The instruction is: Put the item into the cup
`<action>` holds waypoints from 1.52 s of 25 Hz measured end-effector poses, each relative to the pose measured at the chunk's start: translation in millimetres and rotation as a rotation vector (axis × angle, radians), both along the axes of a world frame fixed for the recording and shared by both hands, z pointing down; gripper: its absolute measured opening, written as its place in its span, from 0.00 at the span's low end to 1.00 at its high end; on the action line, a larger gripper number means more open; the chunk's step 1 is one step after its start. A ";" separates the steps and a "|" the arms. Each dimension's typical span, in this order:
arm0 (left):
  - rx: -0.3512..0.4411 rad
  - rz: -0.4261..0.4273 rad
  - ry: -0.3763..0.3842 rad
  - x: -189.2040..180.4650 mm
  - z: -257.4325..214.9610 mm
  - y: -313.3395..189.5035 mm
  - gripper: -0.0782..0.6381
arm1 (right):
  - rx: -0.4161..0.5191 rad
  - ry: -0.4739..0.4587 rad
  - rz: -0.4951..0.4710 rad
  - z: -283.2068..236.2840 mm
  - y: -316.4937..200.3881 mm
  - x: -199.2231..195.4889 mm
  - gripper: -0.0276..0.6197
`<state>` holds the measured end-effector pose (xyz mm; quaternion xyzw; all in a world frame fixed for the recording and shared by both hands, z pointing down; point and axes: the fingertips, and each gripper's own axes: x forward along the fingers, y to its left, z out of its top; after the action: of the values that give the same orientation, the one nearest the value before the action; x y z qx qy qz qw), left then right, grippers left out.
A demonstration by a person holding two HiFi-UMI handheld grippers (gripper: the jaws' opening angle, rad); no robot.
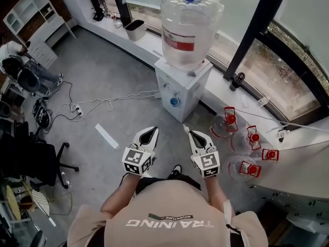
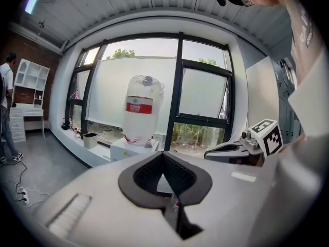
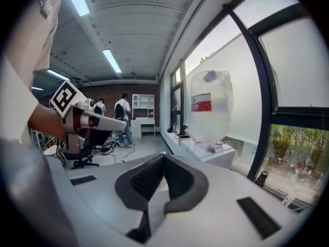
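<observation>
Left tongs point(image 1: 150, 133) point(image 2: 163, 156) closed, tips meeting, nothing between them. Right tongs point(image 1: 187, 129) point(image 3: 163, 157) the same: shut and empty. Both held side by side at waist height over grey floor point(image 1: 103, 76).

Right of the right tongs and well apart from it: four small red items point(image 1: 250, 169) among clear cups point(image 1: 237, 164) on the white tabletop point(image 1: 303, 163). In or beside the cups, cannot tell.

Ahead: white water dispenser point(image 1: 181, 89) under a large clear bottle point(image 1: 189, 27). Cables point(image 1: 97, 103) to its left.
</observation>
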<state>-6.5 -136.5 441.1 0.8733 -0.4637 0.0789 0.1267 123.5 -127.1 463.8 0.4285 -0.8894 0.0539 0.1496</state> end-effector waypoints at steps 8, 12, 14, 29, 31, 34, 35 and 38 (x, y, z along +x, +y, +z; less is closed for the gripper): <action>-0.040 -0.043 0.033 -7.6 2.5 -45.4 0.12 | -0.045 -0.002 -0.063 12.5 -44.4 -18.2 0.06; -0.052 -0.051 0.043 -23.6 7.8 -70.6 0.12 | -0.068 0.014 -0.080 23.1 -67.0 -33.5 0.06; -0.060 -0.039 0.062 -28.4 11.2 -85.0 0.12 | -0.074 0.036 -0.076 26.3 -81.1 -39.4 0.06; -0.012 0.191 -0.019 -66.8 26.1 -193.0 0.12 | -0.091 0.053 0.125 32.9 -166.3 -85.9 0.06; -0.024 0.212 -0.022 -66.8 32.0 -196.4 0.12 | -0.110 0.056 0.130 41.6 -168.9 -90.1 0.06; -0.033 0.225 -0.023 -67.8 39.3 -198.6 0.12 | -0.135 0.063 0.127 52.9 -174.4 -95.4 0.06; -0.040 0.223 -0.025 -67.3 43.4 -200.4 0.12 | -0.144 0.059 0.128 56.2 -177.8 -95.4 0.06; -0.071 0.203 -0.027 -68.0 57.6 -204.9 0.12 | -0.175 0.032 0.131 67.6 -187.1 -94.1 0.06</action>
<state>-74.4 -341.4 498.7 0.9096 -0.3714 0.1195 0.1428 29.4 -314.2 531.4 0.4717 -0.8490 0.1343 0.1968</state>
